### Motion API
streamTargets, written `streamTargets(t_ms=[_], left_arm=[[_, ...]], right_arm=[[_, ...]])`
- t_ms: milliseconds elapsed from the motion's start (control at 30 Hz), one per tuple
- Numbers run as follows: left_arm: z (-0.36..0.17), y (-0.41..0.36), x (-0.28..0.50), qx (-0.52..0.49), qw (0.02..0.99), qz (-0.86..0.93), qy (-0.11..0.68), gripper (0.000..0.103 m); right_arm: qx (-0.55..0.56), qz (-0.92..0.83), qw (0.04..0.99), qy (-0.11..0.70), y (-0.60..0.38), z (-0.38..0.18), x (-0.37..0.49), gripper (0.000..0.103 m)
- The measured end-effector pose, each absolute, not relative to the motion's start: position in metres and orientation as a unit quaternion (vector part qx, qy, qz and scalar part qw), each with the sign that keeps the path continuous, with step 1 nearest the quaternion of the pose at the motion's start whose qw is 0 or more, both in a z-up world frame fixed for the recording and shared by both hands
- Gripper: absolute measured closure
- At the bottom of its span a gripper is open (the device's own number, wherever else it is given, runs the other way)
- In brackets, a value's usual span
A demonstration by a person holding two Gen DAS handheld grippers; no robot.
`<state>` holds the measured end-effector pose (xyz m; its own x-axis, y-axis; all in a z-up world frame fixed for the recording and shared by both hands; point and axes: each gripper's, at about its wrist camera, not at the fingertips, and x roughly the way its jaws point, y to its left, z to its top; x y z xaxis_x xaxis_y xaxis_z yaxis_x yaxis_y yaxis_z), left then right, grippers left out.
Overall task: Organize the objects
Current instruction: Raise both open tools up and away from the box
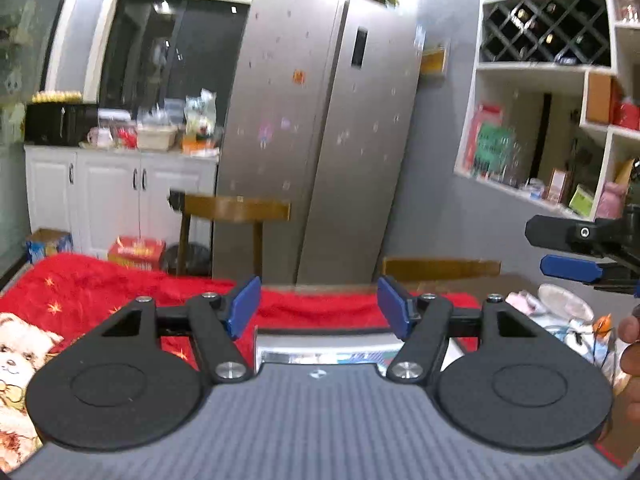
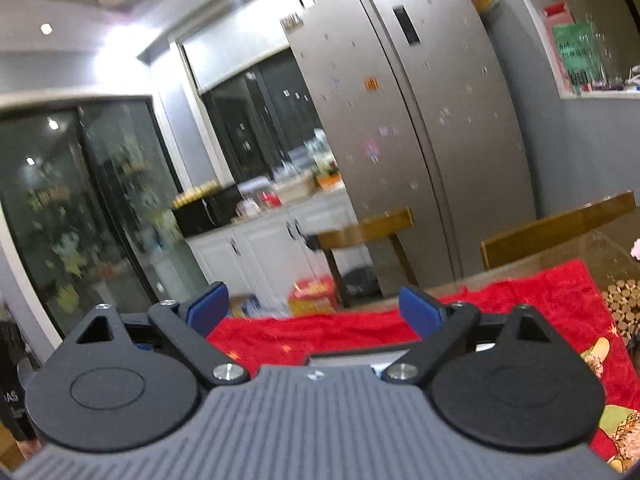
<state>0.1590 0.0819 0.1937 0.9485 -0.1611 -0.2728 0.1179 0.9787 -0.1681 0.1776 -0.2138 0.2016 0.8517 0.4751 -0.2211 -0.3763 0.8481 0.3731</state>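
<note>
left gripper (image 1: 318,306) empty, shelf (image 1: 560,80) left-view only

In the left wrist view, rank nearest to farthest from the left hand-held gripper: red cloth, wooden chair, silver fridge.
From the left hand-held gripper, whose jaws are open and empty:
1. Red cloth, just below and ahead, spreading left.
2. Wooden chair, beyond the cloth's far edge, left of centre.
3. Silver fridge, behind the chair, centre, against the back wall.
</note>
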Motion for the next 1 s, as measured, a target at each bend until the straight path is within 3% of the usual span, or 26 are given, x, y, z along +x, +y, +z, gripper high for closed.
streamTargets(t_ms=[200, 500, 700, 1000], left_arm=[[0.229, 0.061, 0.106, -0.101, 0.987, -0.076, 0.103, 0.032], [0.240, 0.032, 0.045, -0.032, 0.995, -0.032, 0.087, 0.032], [0.216, 0.036, 0.025, -0.050, 0.995, -0.029, 0.085, 0.032], [0.140, 0.029, 0.005, -0.035, 0.994, -0.017, 0.106, 0.032]], right_arm=[[0.187, 0.236, 0.946, 0.120, -0.223, 0.216, 0.143, 0.000], [0.169, 0.201, 0.963, 0.066, -0.228, 0.209, 0.098, 0.000], [0.173, 0.189, 0.965, 0.047, -0.231, 0.187, 0.084, 0.000], [0.137, 0.159, 0.977, 0.041, -0.220, 0.133, 0.076, 0.000]])
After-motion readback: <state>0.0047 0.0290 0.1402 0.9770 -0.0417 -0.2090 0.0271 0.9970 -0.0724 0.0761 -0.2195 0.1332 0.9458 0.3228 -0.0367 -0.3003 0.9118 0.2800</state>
